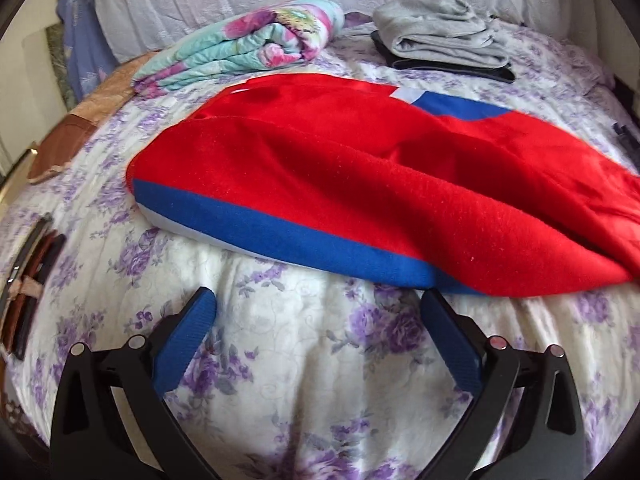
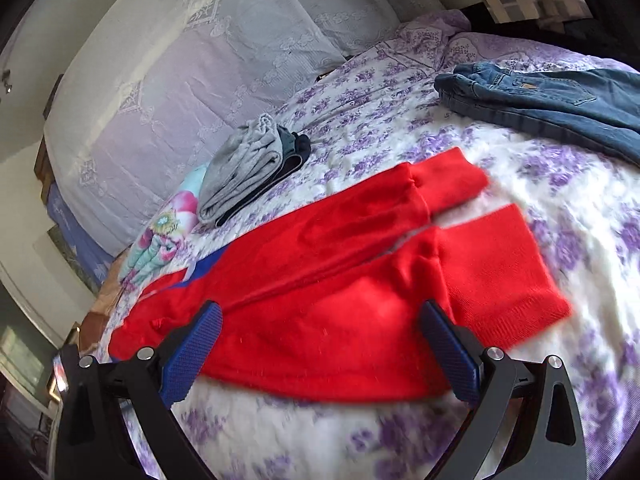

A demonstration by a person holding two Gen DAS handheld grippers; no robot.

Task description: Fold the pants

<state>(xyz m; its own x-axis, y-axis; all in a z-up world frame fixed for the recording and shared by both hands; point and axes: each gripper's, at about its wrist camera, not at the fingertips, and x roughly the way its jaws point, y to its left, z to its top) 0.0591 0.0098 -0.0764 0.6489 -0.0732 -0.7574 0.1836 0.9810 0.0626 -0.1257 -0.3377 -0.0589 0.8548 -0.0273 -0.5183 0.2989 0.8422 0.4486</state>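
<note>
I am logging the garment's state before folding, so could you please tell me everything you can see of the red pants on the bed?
The red fleece-looking pants with blue and white side stripes lie spread flat, unfolded, on the purple-flowered white bedspread. The waist end lies before the left tongs, a blue-and-white band along its near edge. The two legs run side by side, slightly apart, ending in ribbed cuffs. The open right tongs hover over the near leg; contact is unclear. Nothing else touches them.

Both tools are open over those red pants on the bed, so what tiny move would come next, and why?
Probably the right tool eases down and closes on the near leg of the red pants near its cuff. Its jaws stand open above that leg, holding nothing, and both legs lie flat and unfolded on the bedspread.
</note>
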